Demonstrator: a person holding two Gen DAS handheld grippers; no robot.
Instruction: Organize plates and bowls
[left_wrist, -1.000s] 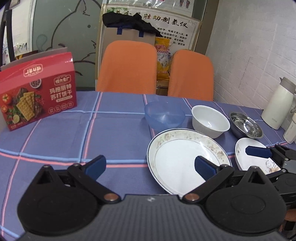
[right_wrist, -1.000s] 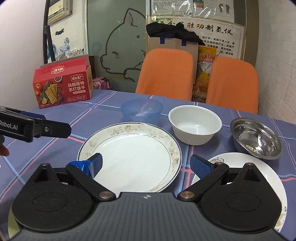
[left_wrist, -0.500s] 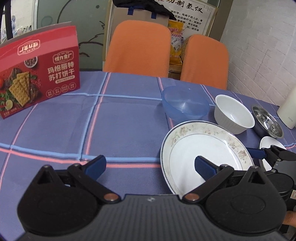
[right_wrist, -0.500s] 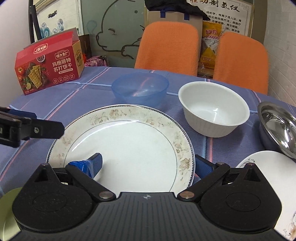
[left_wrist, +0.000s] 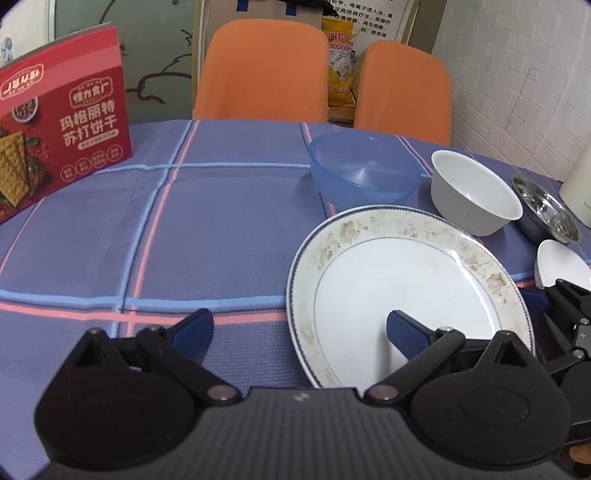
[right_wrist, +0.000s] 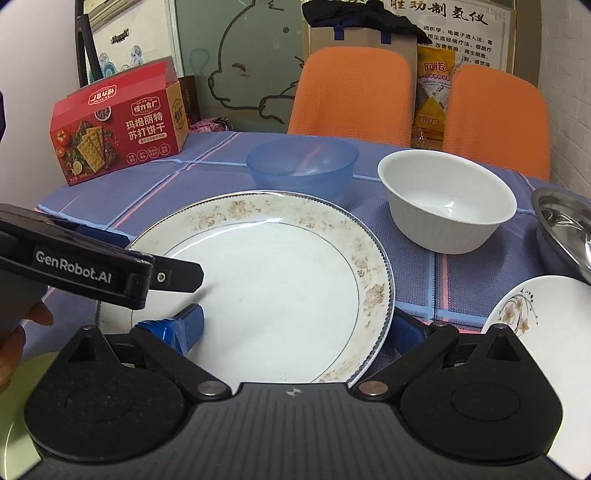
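A large white plate (left_wrist: 406, 280) (right_wrist: 280, 280) with a faded floral rim lies on the blue checked tablecloth (left_wrist: 207, 229). My left gripper (left_wrist: 299, 330) is open; its right finger hangs over the plate and its left finger over the cloth. My right gripper (right_wrist: 295, 326) is open too, with its left finger above the plate and its right finger partly hidden behind the near right rim. Behind the plate stand a blue plastic bowl (left_wrist: 364, 171) (right_wrist: 301, 166), a white bowl (left_wrist: 476, 192) (right_wrist: 447, 201) and a steel bowl (left_wrist: 550, 210) (right_wrist: 565, 225). A small flowered plate (left_wrist: 561, 264) (right_wrist: 539, 306) lies at the right.
A red cracker box (left_wrist: 62, 122) (right_wrist: 118, 125) stands at the back left of the table. Two orange chairs (left_wrist: 262, 70) (right_wrist: 354, 92) sit behind it. A white flask (left_wrist: 580, 184) is at the far right. A person's hand (right_wrist: 14, 343) holds the left gripper.
Both grippers have moved forward and down toward the large plate, which now fills more of each view. The left gripper's arm now reaches over the plate's left rim in the right wrist view.
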